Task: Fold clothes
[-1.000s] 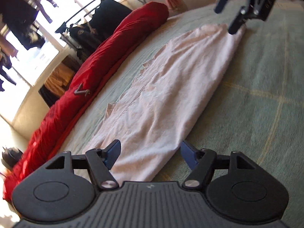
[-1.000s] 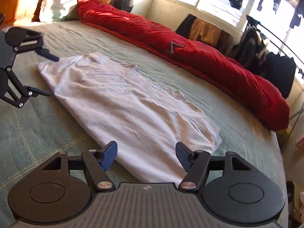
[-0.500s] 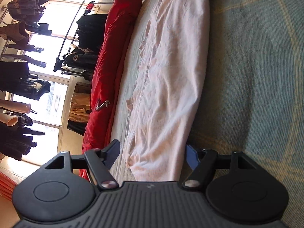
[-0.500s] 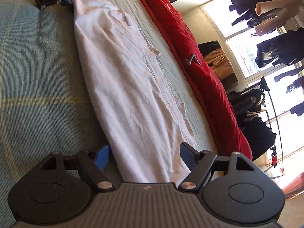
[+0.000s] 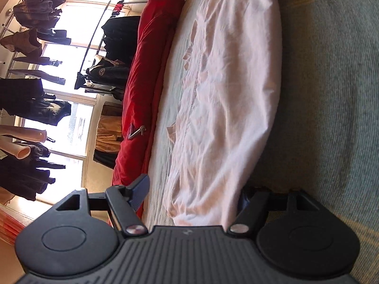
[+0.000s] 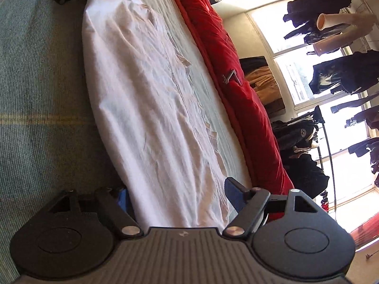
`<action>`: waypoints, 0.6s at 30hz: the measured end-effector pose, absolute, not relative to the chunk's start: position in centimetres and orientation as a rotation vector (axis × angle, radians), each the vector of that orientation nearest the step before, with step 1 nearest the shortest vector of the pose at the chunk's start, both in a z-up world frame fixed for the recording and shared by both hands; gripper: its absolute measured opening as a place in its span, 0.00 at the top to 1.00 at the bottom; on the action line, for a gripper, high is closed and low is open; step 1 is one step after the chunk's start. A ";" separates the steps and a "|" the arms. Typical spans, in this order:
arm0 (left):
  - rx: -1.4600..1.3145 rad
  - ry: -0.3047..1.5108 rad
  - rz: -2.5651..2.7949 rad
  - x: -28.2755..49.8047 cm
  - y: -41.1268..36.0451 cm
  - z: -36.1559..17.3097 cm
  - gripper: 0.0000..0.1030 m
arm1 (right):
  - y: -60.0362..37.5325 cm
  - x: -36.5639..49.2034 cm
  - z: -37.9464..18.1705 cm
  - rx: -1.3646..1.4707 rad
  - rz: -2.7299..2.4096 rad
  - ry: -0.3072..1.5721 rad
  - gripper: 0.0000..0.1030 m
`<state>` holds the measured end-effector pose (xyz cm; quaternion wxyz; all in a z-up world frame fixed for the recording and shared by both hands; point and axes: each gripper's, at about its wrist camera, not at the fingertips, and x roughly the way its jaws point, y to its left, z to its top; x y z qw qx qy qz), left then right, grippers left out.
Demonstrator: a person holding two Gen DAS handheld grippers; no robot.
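While stretched lengthwise on green woven bedcover (image 5: pixel 331 94), folded pale pink cotton garment (image 5: pixel 225 94) flanked by long red quilted bedroll (image 5: pixel 146 71). Left gripper (image 5: pixel 194 196) jaws apart, straddling one garment end, pads not pressing. Right gripper (image 6: pixel 177 196) likewise apart at opposite end.

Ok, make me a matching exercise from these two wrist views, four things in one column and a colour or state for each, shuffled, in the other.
Things:
1. garment
2. long bedroll
3. bed cover
4. left gripper

Descriptions:
A. red, along the far edge of the bed
B. green, woven
C. pale pink, laid out long
D. jaws open, straddling the cloth's end

Pairs: 1-C, 2-A, 3-B, 4-D
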<state>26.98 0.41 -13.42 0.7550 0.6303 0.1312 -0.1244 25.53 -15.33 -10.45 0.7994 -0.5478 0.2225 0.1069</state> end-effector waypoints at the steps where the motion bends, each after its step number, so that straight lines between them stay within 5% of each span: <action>1: 1.382 0.295 -0.261 26.8 1.1 -13.5 0.29 | -16.2 25.2 -10.5 -1.188 0.215 0.487 0.21; 10: 1.388 0.294 -0.223 27.4 1.3 -14.3 0.36 | -16.9 26.0 -11.1 -1.192 0.161 0.464 0.27; 13: 1.410 0.287 -0.241 27.2 0.9 -14.6 0.49 | -16.9 25.1 -11.2 -1.197 0.175 0.479 0.39; 18: 1.447 0.277 -0.272 25.9 2.2 -15.9 0.69 | -17.7 23.7 -11.8 -1.209 0.177 0.501 0.43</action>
